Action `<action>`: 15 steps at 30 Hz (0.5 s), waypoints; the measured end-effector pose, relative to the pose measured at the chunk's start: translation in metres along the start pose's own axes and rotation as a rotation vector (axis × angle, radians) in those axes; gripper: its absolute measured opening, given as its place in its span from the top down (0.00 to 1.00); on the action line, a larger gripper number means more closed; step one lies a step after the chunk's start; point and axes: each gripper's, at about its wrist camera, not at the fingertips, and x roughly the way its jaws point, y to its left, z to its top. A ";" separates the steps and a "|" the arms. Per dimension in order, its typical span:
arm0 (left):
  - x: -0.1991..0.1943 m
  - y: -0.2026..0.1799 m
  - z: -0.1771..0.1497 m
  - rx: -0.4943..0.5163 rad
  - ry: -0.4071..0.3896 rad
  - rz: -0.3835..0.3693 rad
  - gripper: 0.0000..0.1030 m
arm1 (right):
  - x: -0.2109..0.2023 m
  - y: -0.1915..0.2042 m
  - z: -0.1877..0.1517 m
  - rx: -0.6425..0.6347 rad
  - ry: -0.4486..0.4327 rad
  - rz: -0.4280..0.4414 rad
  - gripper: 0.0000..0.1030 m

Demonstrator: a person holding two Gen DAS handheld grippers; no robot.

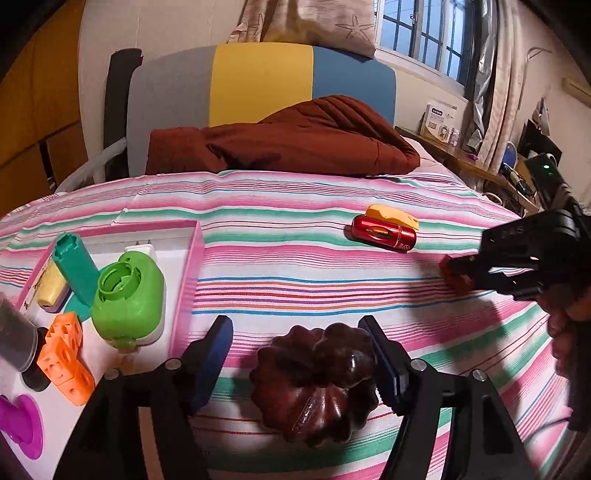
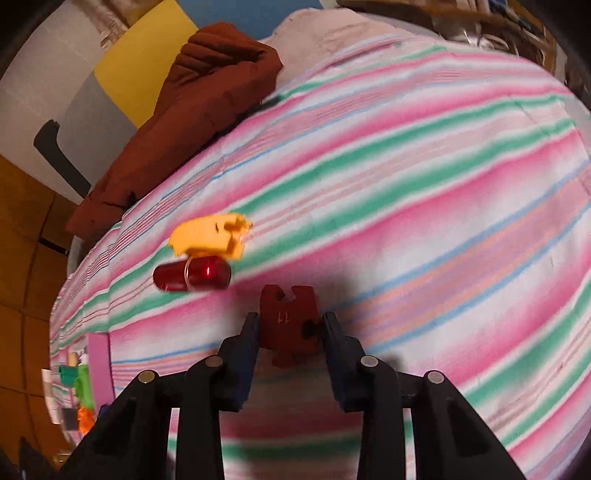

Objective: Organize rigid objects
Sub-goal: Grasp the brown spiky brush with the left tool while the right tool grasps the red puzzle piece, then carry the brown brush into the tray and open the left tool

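While the right hand-held gripper (image 2: 290,325) clamps a red piece (image 2: 288,325), the left hand-held gripper (image 1: 299,354) gapes around a brown mould (image 1: 314,380); striped bed (image 1: 295,258) lies bare beside the pink tray (image 1: 192,266).

Pink, green, blue and white striped bedsheet (image 1: 295,236); dark brown fluted mould (image 1: 314,384); glossy red capsule (image 1: 382,232); yellow piece (image 1: 391,215); pink-rimmed tray (image 1: 192,266).

Brown quilted blanket (image 1: 284,138) is bunched up at the far end of the striped bed (image 1: 295,206). Window (image 1: 421,33) sits up top right, cluttered shelf (image 1: 480,162) below it.

Fluted brown mould (image 1: 316,382), red puzzle piece (image 2: 290,326)
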 end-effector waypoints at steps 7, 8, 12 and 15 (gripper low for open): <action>-0.011 0.000 -0.007 0.001 -0.006 0.060 0.25 | -0.011 0.001 -0.032 0.025 0.037 0.021 0.68; -0.012 0.000 -0.008 -0.003 -0.007 0.060 0.25 | -0.012 0.001 -0.035 0.027 0.039 0.024 0.68; -0.012 0.003 -0.011 -0.011 0.017 0.029 0.25 | -0.010 0.005 -0.040 0.009 0.035 0.018 0.68; -0.016 0.001 -0.015 0.004 0.013 -0.004 0.39 | -0.009 0.004 -0.040 0.004 0.031 0.021 0.68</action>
